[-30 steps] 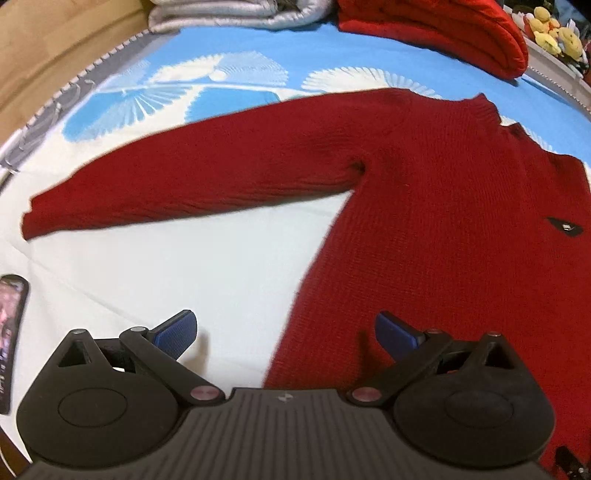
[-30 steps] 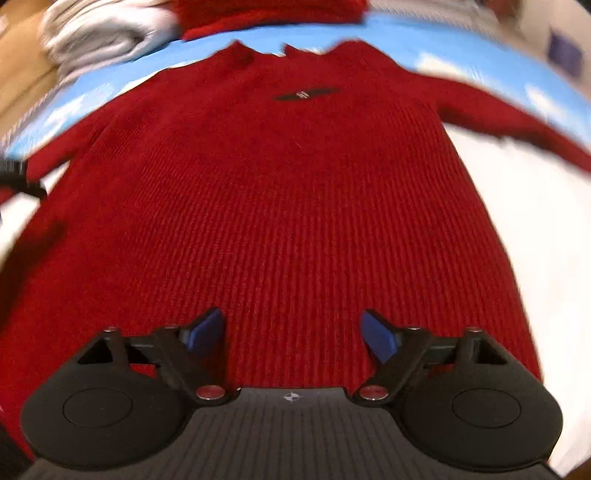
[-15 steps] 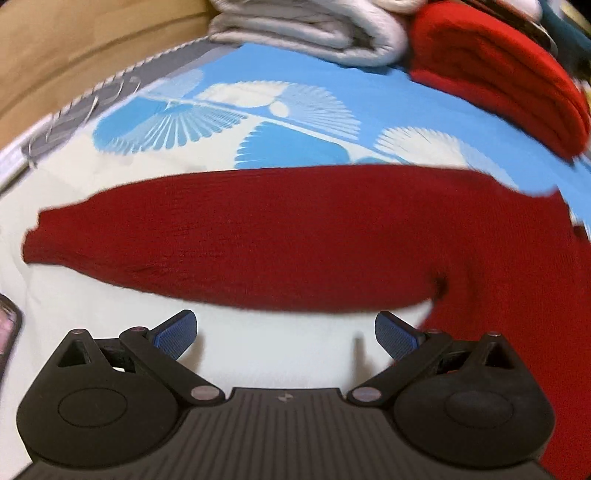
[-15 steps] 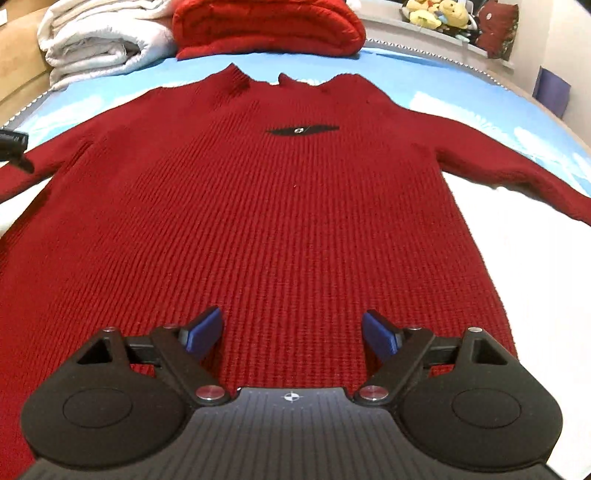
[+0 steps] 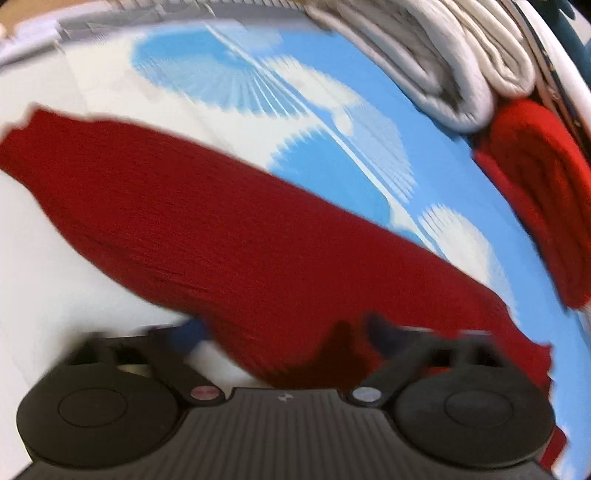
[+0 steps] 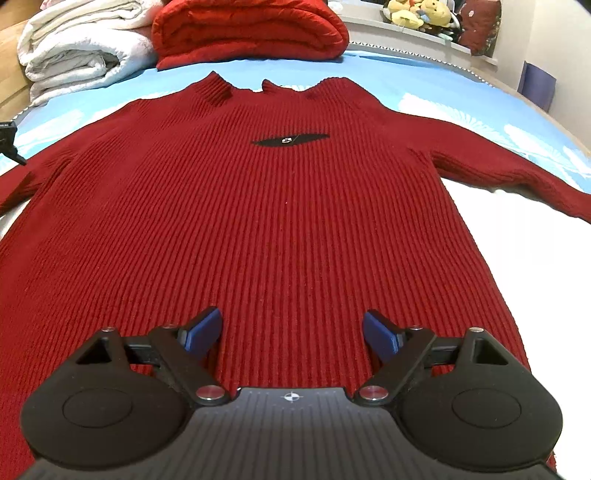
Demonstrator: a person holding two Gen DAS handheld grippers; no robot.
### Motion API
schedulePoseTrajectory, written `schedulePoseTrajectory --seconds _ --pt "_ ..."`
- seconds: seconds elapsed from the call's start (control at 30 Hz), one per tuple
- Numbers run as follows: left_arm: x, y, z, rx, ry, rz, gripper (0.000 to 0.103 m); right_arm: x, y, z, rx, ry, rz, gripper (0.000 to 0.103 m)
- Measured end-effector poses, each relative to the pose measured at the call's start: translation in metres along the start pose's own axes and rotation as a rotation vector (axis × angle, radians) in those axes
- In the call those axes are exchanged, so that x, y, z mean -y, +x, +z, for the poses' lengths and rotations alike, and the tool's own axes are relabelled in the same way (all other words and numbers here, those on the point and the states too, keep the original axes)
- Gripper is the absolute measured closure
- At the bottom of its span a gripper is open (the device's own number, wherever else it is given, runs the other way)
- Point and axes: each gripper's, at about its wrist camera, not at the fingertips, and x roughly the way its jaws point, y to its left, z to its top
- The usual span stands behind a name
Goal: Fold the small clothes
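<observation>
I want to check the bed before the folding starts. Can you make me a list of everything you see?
Surface: bed sheet, blue and white, fan pattern.
Job's things: dark red sweater spread flat, front up; its sleeve stretched out.
Clutter: folded white blanket, folded red blanket, plush toys on a ledge.
Grippers: left hand-held gripper closing, sleeve between its jaws; right hand-held gripper open above the sweater's lower part.
Cables: nothing seen.
Surroundings: pale wall.

The sweater (image 6: 280, 221) is dark red ribbed knit with a small black patch (image 6: 290, 139) on its chest. The bedsheet (image 6: 461, 99) beneath it is sky blue and white, printed with fan shapes.
</observation>
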Motion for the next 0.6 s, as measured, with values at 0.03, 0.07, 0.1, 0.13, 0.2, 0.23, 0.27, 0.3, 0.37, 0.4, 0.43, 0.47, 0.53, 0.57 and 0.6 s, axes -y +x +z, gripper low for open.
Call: schedulePoseTrajectory --seconds 0.03,0.07,0.1,0.13,0.2,0.23,0.27,0.3,0.37,0.4,0.43,0.47,0.53,0.57,0.6 --pt "0.002 -0.001 0.003 0.021 0.027 0.056 0.079 0.0 0.001 0.0 0.003 0.002 -0.001 0.018" --pt "-0.001 0.0 0.006 0.02 0.021 0.051 0.082 -0.001 0.001 0.0 0.005 -0.001 -0.003 0.018" --pt "-0.007 0.0 0.009 0.017 -0.022 0.027 0.084 -0.001 0.001 0.001 0.008 -0.008 -0.004 0.018" --pt "-0.014 0.0 0.012 0.008 -0.068 0.007 0.086 -0.002 0.002 0.001 0.01 -0.015 -0.005 0.019" --pt "-0.024 -0.005 0.023 0.007 -0.114 -0.014 0.087 -0.002 0.002 0.003 0.012 -0.015 0.001 0.019" --pt "-0.026 -0.01 0.028 0.033 -0.119 -0.016 0.087 -0.001 0.002 0.003 0.013 -0.011 0.005 0.02" --pt "-0.027 -0.014 0.031 0.055 -0.118 -0.013 0.087 0.0 0.003 0.004 0.014 -0.007 0.01 0.02" --pt "-0.029 -0.017 0.034 0.072 -0.116 -0.011 0.087 0.001 0.003 0.005 0.016 -0.003 0.017 0.02" --pt "-0.033 -0.016 0.038 0.08 -0.113 -0.012 0.087 0.002 0.001 0.004 0.018 -0.005 0.026 0.02" --pt "-0.036 -0.011 0.038 0.067 -0.118 -0.015 0.086 0.002 0.002 0.004 0.016 -0.01 0.027 0.02" --pt "-0.037 -0.007 0.036 0.05 -0.112 -0.02 0.085 0.003 0.002 0.003 0.015 -0.015 0.029 0.02" --pt "-0.038 -0.001 0.034 0.03 -0.1 -0.016 0.083 0.004 0.001 0.003 0.017 -0.018 0.03 0.02" --pt "-0.04 0.002 0.03 0.025 -0.095 -0.017 0.076 0.006 0.001 0.005 0.017 -0.014 0.037 0.02" --pt "-0.041 0.002 0.03 0.032 -0.096 -0.02 0.062 0.007 0.0 0.006 0.02 -0.007 0.04 0.02" --pt "-0.042 0.0 0.031 0.036 -0.098 -0.017 0.052 0.009 0.0 0.007 0.026 0.006 0.047 0.02"
